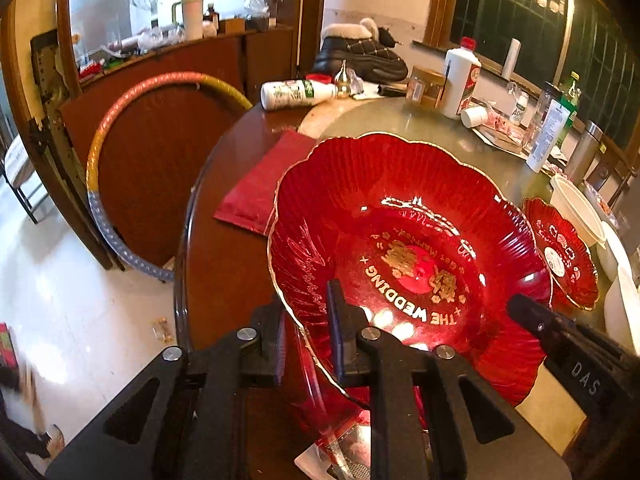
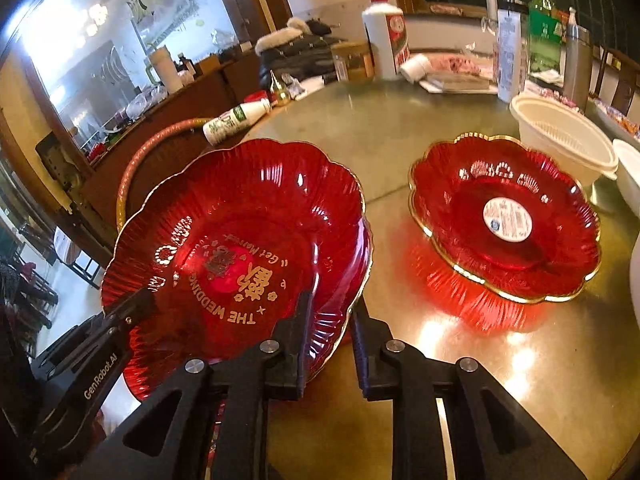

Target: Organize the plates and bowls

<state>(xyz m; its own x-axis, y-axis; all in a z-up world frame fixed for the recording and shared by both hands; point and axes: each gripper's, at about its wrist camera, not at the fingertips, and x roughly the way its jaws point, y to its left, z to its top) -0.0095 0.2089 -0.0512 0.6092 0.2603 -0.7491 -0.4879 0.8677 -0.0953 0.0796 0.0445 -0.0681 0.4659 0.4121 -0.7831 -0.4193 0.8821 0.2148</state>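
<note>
Big red plate (image 2: 240, 240) sits near table (image 2: 380, 132) edge, left of small red plate (image 2: 504, 220).

Left tongs (image 1: 310, 332) pinch big plate rim tight. Right tongs (image 2: 330, 344) stand a little open around same rim, pads not pressing.

Risk: one-sided hold, so shiny plate tips or slips off edge.

Hard to tell: second plate stacked under big one? Rim looks double.

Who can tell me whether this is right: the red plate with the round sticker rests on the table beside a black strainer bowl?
Not quite. The strainer bowl is white, not black, as the right wrist view shows. The rest stands: the red sticker plate rests on the table beside it.
</note>
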